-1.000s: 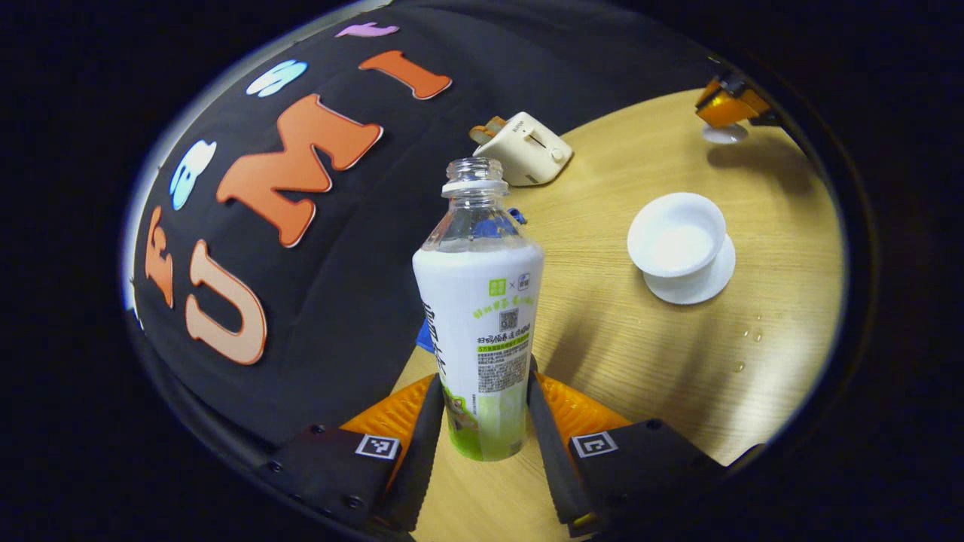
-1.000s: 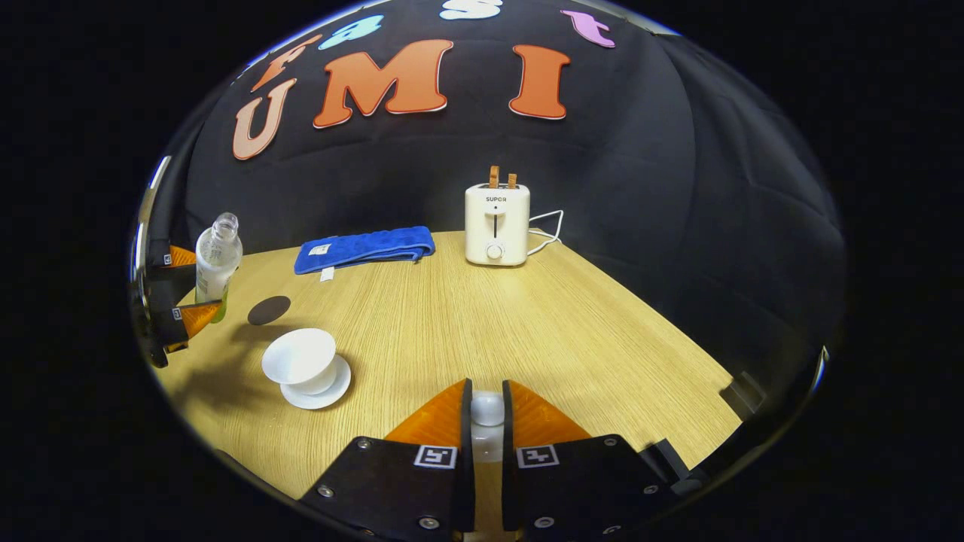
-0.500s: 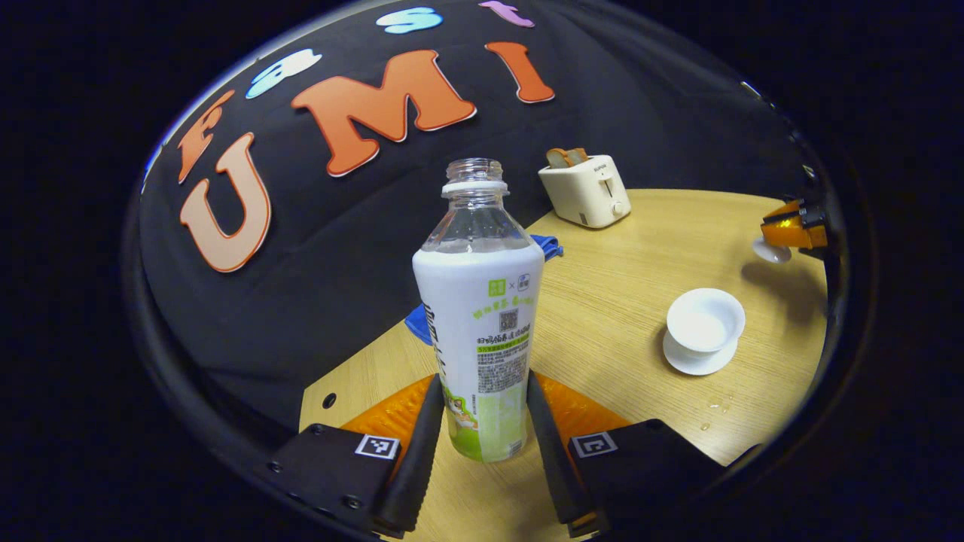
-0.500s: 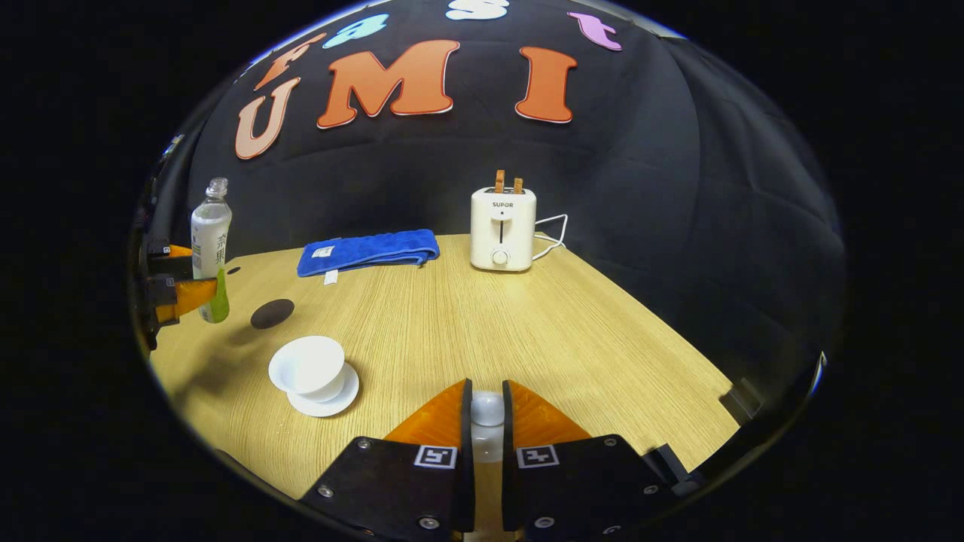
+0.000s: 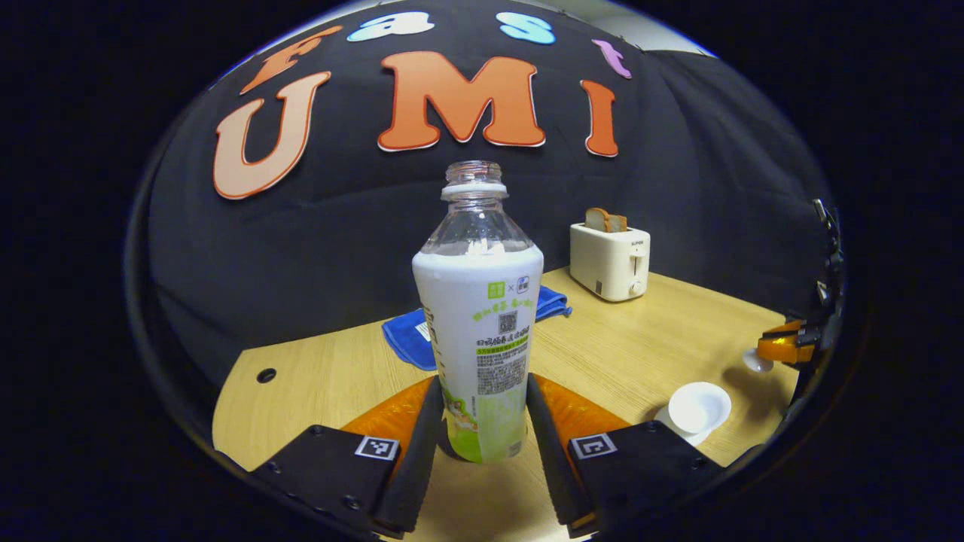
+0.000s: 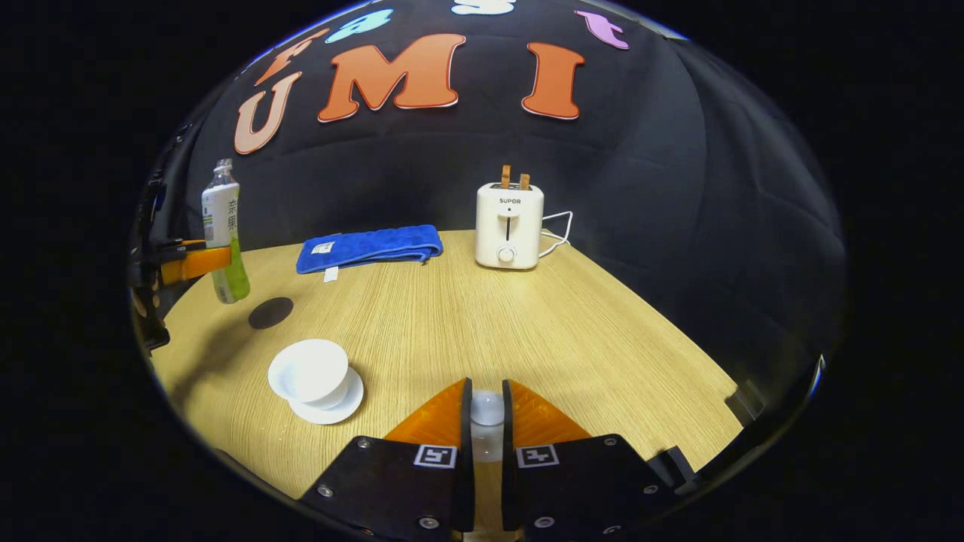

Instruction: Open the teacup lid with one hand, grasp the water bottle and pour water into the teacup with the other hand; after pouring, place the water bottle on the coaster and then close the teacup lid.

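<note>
Bottle [image 5: 477, 331], pinched by the left gripper [image 5: 477, 421] at frame centre, has swung upright from its pouring tilt, so the coaster [image 6: 270, 312] comes next, teacup [image 6: 309, 373] sitting open lower left, right gripper [image 6: 486, 421] clamping the lid [image 6: 486, 412].

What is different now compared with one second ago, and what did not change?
The left tool has turned the bottle from tilted back to upright and carried it away from the cup, toward the coaster. Unchanged: both grips, with the right tool shut on the lid; cup, cloth and toaster kept their places.
</note>
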